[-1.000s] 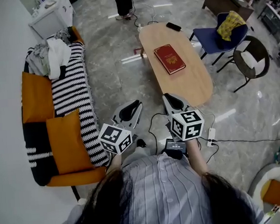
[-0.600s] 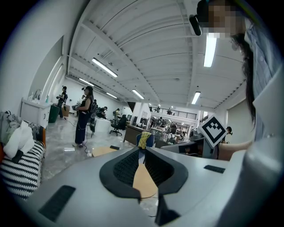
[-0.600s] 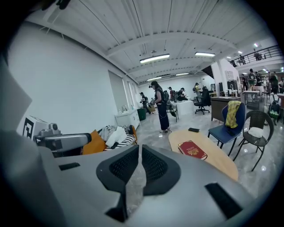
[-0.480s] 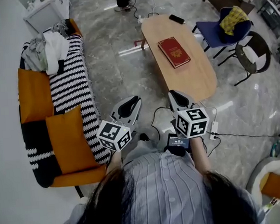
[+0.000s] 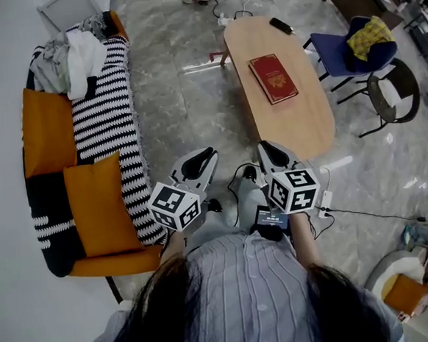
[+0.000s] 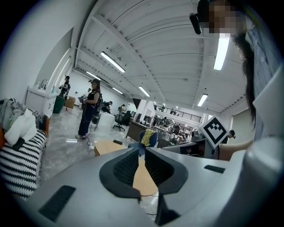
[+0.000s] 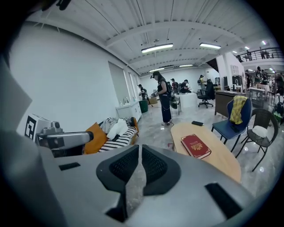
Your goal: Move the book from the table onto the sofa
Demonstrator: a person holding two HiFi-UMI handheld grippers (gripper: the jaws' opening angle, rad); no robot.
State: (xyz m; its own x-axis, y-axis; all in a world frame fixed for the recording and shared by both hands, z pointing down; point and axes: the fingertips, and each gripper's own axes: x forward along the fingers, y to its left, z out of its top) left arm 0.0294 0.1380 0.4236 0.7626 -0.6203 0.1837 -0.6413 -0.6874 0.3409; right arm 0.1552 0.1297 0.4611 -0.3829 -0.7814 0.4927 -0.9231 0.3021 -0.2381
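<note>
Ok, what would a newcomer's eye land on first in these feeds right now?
Likely the red book lying flat on the oval wooden table, at the head view's upper right. Next, the sofa at the left, with its black-and-white striped throw and orange cushions. Nearest, the left gripper and right gripper are side by side in front of the person, both shut and empty, well short of the book.

A large open-plan office: far desks [image 7: 227, 99], a rolling chair [image 7: 205, 98], ceiling strip lights [image 7: 157, 48], plus a near lounge sofa [image 5: 104, 131] and table [image 5: 310, 126].
</note>
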